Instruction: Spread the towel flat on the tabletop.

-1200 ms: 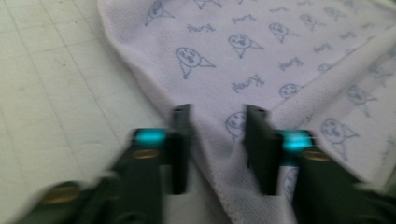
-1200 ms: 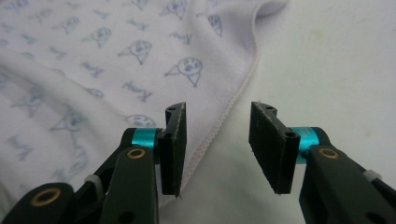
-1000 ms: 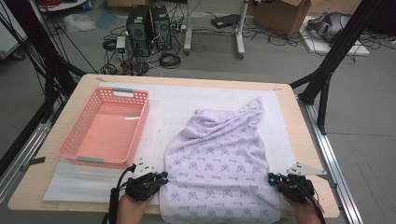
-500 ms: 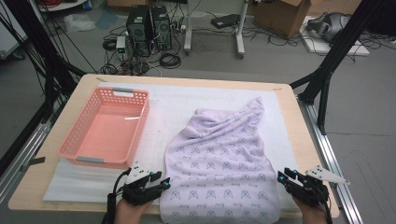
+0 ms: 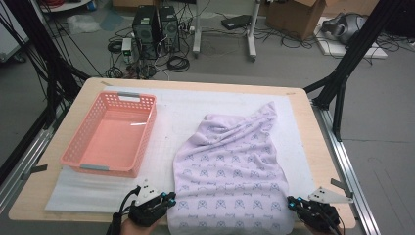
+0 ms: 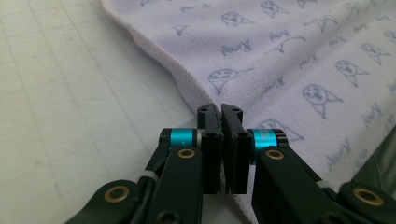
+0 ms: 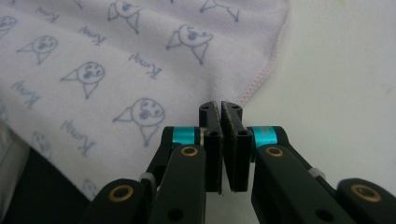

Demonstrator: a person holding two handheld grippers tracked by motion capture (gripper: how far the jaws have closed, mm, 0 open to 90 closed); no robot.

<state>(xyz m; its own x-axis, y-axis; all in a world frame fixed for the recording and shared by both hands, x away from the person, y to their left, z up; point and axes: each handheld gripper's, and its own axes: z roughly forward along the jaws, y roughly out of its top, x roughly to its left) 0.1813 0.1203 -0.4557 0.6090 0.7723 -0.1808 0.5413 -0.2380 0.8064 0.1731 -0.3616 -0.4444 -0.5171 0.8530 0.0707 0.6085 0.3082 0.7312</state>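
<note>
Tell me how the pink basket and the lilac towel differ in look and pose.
The pink basket is rigid with perforated walls; the lilac towel is soft, printed with small blue faces. The basket stands at the table's left; the towel lies spread at the right, rumpled at its far end, its near edge over the table's front. Both rest on the white mat.

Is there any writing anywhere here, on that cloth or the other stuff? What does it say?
"Kumy", or close to it: a small blue handwritten word repeated beside little cartoon faces across the pale lilac printed towel; the last letters are unsure.
Pink plastic lattice basket: no writing to be seen.
Black computer towers on the floor: any labels are too small to read.
Brown cardboard box: no legible print.
</note>
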